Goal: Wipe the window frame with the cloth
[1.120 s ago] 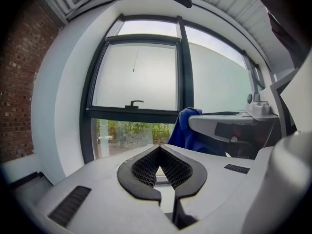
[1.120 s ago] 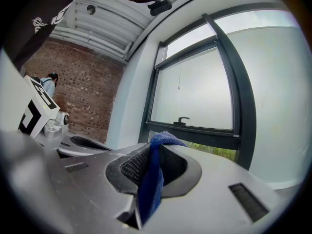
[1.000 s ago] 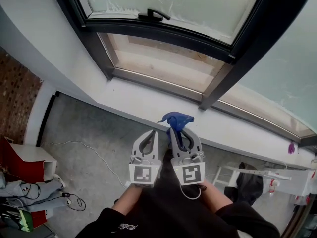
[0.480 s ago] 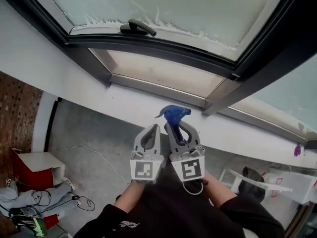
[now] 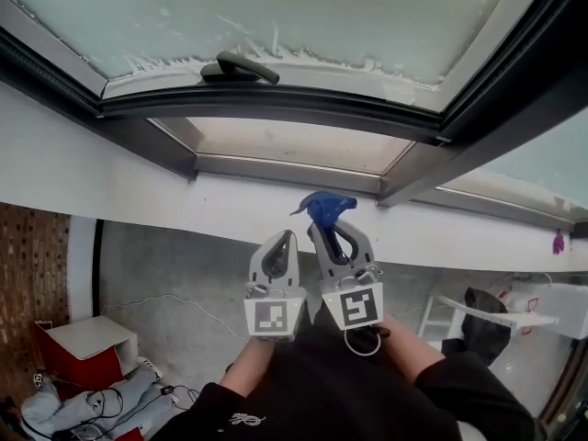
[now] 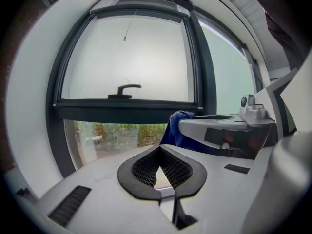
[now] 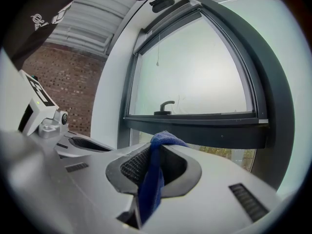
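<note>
My right gripper (image 5: 327, 229) is shut on a blue cloth (image 5: 323, 209); the cloth sticks out past its tips and hangs down between the jaws in the right gripper view (image 7: 152, 174). Beside it, my left gripper (image 5: 282, 239) is shut with nothing in it (image 6: 158, 152). Both are held side by side in the air, short of the dark window frame (image 5: 276, 108). The frame's lower bar (image 7: 195, 126) crosses both gripper views, with a black handle (image 5: 241, 66) on top of it. The blue cloth (image 6: 175, 128) also shows at the right of the left gripper view.
A white sill (image 5: 220, 205) runs below the frame. A dark slanted mullion (image 5: 432, 159) stands at the right. Far below lie a grey floor (image 5: 175, 265), a red and white box (image 5: 83, 347), cables and a white rack (image 5: 487, 310). A brick wall (image 5: 37, 255) is on the left.
The head view has tilted, so the window frame and handle sit lower and flatter in the picture. Both grippers keep their places side by side, the cloth still held.
</note>
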